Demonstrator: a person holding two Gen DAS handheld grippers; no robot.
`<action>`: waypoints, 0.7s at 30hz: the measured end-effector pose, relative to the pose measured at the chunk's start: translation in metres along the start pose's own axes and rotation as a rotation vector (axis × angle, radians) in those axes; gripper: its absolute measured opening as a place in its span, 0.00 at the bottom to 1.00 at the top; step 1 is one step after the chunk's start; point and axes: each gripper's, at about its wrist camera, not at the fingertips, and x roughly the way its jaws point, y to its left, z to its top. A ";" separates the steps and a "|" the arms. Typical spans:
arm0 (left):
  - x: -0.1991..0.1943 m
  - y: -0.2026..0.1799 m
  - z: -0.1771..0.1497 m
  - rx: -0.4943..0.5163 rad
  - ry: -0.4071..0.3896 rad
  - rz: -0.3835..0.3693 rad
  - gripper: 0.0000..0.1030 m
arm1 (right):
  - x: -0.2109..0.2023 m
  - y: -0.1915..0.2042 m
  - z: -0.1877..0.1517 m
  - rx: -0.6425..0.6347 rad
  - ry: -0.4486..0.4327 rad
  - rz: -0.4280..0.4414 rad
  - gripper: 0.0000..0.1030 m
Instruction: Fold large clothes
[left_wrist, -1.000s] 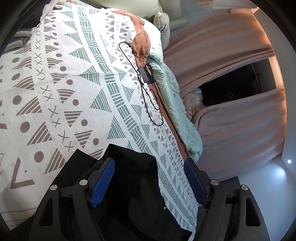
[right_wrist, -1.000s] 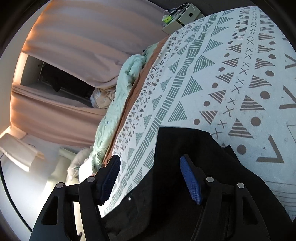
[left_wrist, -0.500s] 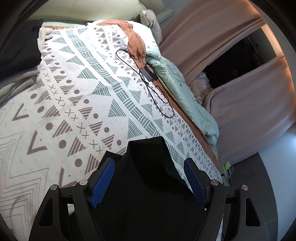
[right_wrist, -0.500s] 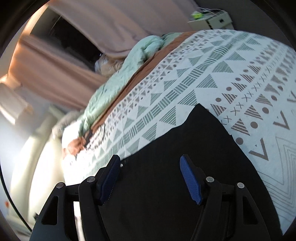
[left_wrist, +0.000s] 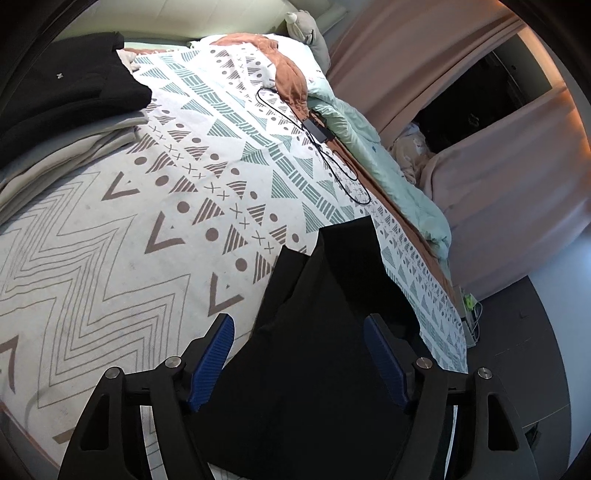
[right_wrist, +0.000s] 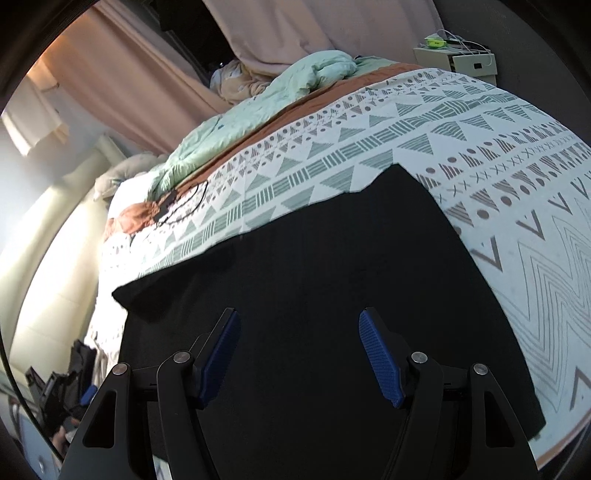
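Note:
A large black garment (left_wrist: 325, 332) lies on a patterned white bedspread (left_wrist: 110, 240) near the bed's front edge. In the left wrist view its near part is folded into a narrow strip with a raised crease. My left gripper (left_wrist: 299, 354) is open above it, blue pads on either side, holding nothing. In the right wrist view the black garment (right_wrist: 303, 288) lies spread flat and wide on the bedspread (right_wrist: 517, 184). My right gripper (right_wrist: 299, 354) is open just above it, empty.
A stack of folded clothes (left_wrist: 66, 110), black on grey, sits at the bed's far left. A black charger and cable (left_wrist: 321, 136) lie near the far edge, beside a mint duvet (left_wrist: 388, 173). A nightstand (right_wrist: 458, 62) stands past the bed. Pink curtains (left_wrist: 498, 184) hang behind.
Both grippers have pulled back and lifted, staying open. More of the bed and the black garment has come into view, and the clothes stack has appeared at the left.

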 end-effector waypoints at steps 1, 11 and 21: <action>-0.004 0.002 -0.003 0.005 0.000 -0.001 0.71 | -0.004 0.004 -0.008 -0.020 0.005 -0.001 0.65; -0.026 0.039 -0.045 -0.012 0.063 0.033 0.65 | -0.020 0.038 -0.084 -0.177 0.056 0.008 0.65; -0.029 0.052 -0.064 0.003 0.117 0.057 0.63 | -0.023 0.054 -0.139 -0.247 0.113 -0.006 0.57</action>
